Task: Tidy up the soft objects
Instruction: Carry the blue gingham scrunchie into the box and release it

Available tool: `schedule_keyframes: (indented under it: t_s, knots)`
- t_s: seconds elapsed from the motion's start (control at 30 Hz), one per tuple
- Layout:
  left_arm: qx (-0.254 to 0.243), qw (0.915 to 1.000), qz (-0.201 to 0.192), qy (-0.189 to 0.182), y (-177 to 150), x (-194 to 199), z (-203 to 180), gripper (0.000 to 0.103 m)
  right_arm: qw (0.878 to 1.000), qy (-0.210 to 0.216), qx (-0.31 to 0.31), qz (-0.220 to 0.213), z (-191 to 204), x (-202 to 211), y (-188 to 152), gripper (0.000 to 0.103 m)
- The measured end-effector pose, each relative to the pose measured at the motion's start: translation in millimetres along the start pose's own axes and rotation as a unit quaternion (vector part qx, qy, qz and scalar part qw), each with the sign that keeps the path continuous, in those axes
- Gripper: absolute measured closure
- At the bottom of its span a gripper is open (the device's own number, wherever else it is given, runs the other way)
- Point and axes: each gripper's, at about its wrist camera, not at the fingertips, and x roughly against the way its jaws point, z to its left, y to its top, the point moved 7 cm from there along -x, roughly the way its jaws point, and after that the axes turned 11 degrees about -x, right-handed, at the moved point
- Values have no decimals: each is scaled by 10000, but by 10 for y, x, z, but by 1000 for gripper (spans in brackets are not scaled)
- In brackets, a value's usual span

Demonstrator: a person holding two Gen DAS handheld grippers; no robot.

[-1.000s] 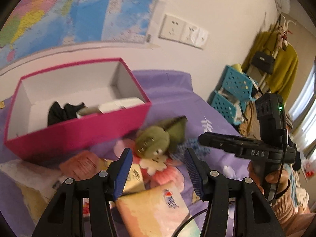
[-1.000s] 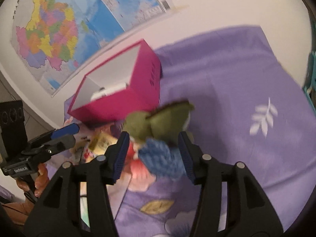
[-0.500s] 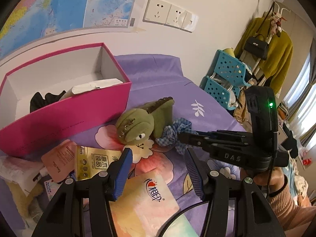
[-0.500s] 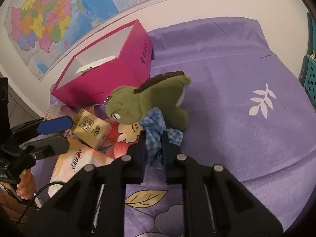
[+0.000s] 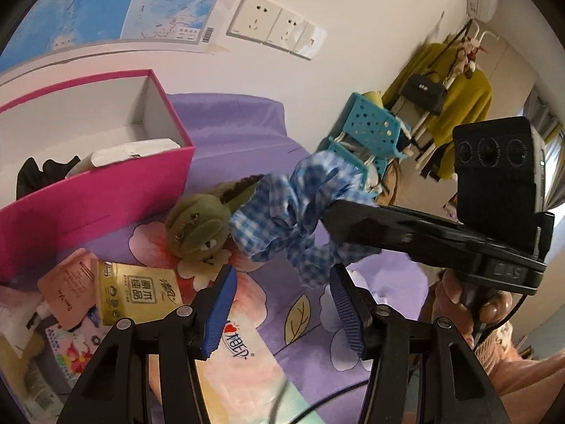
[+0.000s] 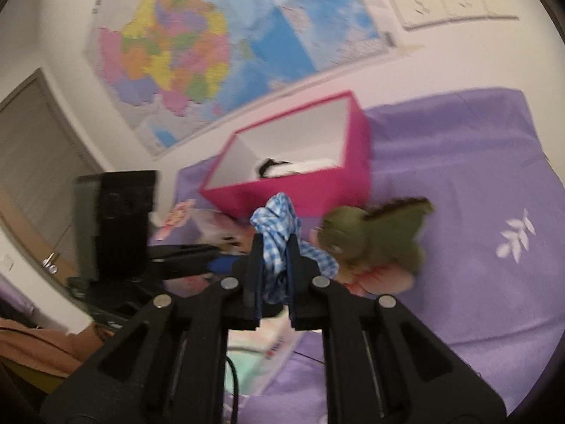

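On purple bed (image 6: 459,162), beside open pink box (image 6: 356,162): green plush toy (image 5: 197,226), lying on bedspread. Blue checked scrunchie (image 6: 277,233): off the bed, clamped between just-closed jaws of right gripper (image 6: 275,247). Left gripper (image 5: 282,289): jaws apart, empty, above tissue packs (image 5: 137,293).

We noted a white wall (image 5: 370,35) carrying a coloured map (image 6: 197,53) and a row of white sockets (image 5: 275,28). A grey door (image 6: 31,155) stood at left; a clothes rack (image 5: 459,70) with yellow garments and a black bag stood near a bright window (image 5: 554,169).
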Motion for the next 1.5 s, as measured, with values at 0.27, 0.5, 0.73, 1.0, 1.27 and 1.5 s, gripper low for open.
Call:
schedule_keyframes:
  t_s: [0.27, 0.5, 0.73, 1.0, 1.27, 1.5]
  knots:
    - [70, 9983, -562, 130, 283, 285, 113, 53, 9983, 389, 423, 22, 347, -138, 282, 91]
    - [89, 9940, -763, 784, 580, 420, 337, 61, 9969, 516, 598, 13, 478, -424, 611, 91]
    - [509, 9875, -640, 1348, 763, 352, 776, 62, 9978, 367, 557, -2, 408, -753, 960, 89]
    - [1246, 9781, -392, 1622, 745, 182, 1186, 63, 9984, -177, 514, 132, 133, -1190, 1223, 86]
    - [1374, 9714, -114, 1934, 629, 63, 1289, 61, 9898, -1267, 477, 437, -252, -1559, 1223, 65]
    - [1519, 9697, -192, 1901, 529, 120, 1340, 61, 9899, -1246, 580, 355, -270, -1385, 1143, 65]
